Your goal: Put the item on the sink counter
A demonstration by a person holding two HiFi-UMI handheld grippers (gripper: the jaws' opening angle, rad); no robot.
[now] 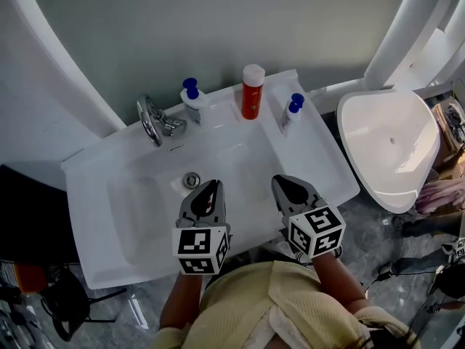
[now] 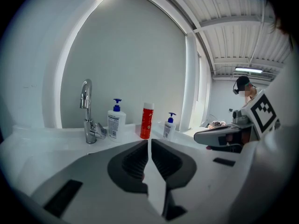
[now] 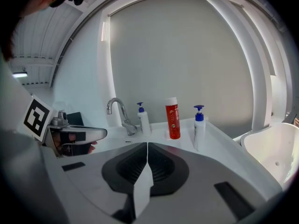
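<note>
- The red bottle [image 1: 251, 93] stands upright at the back edge of the sink counter [image 1: 320, 162], near the middle.
- A pump bottle [image 1: 193, 102] stands beside the faucet [image 1: 152, 120]. A second pump bottle [image 1: 292, 113] stands toward the back right corner.
- The left gripper [image 1: 213, 186] hangs over the basin [image 1: 145, 209], its jaws pressed together with nothing between them.
- The right gripper [image 1: 282, 182], just beside it near the front edge, is likewise closed and empty.

The red bottle [image 1: 251, 102] has a white cap and stands upright; it rests on the back ledge of the sink surface [image 1: 320, 162], close to the wall. That surface is glossy white; its basin is sunk in the middle.
</note>
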